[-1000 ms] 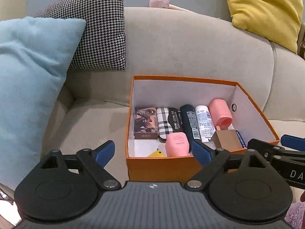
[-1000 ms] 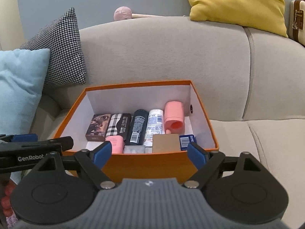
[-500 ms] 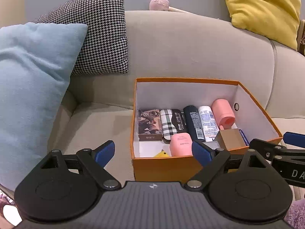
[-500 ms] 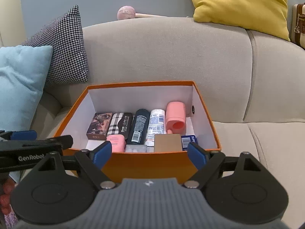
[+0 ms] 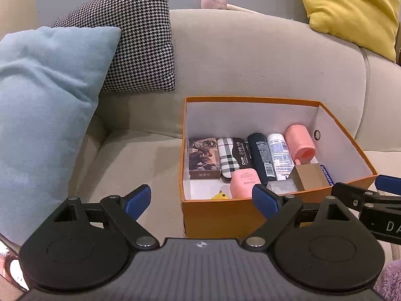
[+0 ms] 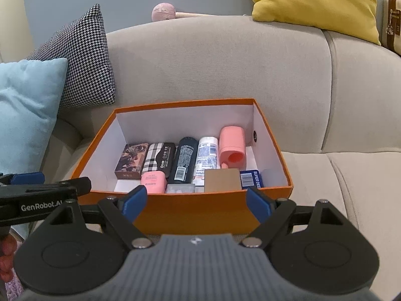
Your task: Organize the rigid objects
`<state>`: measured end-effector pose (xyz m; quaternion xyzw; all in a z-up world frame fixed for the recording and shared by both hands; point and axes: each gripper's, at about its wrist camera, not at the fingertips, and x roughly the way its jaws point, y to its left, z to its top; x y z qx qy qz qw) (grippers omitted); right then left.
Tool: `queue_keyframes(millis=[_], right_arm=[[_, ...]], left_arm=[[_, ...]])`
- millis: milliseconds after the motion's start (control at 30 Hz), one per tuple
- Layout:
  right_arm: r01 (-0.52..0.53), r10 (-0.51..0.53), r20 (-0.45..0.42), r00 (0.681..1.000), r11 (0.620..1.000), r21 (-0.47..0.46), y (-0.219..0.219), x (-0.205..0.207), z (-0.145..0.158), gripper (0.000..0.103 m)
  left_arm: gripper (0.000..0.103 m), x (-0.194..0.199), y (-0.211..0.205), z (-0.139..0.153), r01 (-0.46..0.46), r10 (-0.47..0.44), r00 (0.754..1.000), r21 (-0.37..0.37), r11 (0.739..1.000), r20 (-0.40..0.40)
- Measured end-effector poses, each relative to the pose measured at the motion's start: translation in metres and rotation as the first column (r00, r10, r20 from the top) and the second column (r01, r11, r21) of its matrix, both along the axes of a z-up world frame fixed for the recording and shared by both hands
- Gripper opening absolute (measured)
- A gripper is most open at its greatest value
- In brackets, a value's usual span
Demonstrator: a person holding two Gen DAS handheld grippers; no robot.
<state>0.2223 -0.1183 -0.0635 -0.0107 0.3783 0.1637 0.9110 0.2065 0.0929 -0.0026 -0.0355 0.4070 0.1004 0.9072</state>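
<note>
Left wrist view first: my left gripper (image 5: 201, 198) hangs released, jaws spread wide with nothing between them, above the sofa seat (image 5: 140, 165). Ahead of its right finger sits the orange box (image 5: 253, 215), open-topped, white inside. The blue pad of that right finger overlaps the box's near rim in my view; I cannot tell whether they touch. Off to the right of the claw, the other gripper's black finger and blue tip poke in beside the box's right near corner.

Right wrist view: my right gripper (image 6: 193, 202) is also released and empty, jaws wide, straddling the near wall of the orange box (image 6: 193, 210) from just in front. Straight ahead of the claw, inside the box, a row lies side by side: a brown illustrated carton (image 6: 131, 160), a plaid case (image 6: 158, 158), a dark spray can (image 6: 184, 159), a white spray can (image 6: 206, 156) and a pink cup (image 6: 231, 148) on its side with its mouth toward me. Nearer the claw lie a small pink case (image 6: 153, 181), a clear blister pack (image 6: 180, 188), a cardboard box (image 6: 221, 180) and a blue carton (image 6: 250, 179). Left of the claw, the left gripper's finger marked GenRobot reaches toward the box's left near corner.

Beyond the box I see a light blue cushion (image 6: 25, 107), a houndstooth cushion (image 6: 82, 60) and a yellow cushion (image 6: 315, 2) on the backrest.
</note>
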Motion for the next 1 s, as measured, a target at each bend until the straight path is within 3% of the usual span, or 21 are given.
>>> queue_keyframes(millis=[1000], right_arm=[[-0.013, 0.013, 0.007, 1.000, 1.000, -0.007, -0.0013, -0.0094, 0.0018, 0.086]], left_arm=[[0.103, -0.0078, -0.0038, 0.0051, 0.006, -0.006, 1.000, -0.012, 1.000, 0.015]])
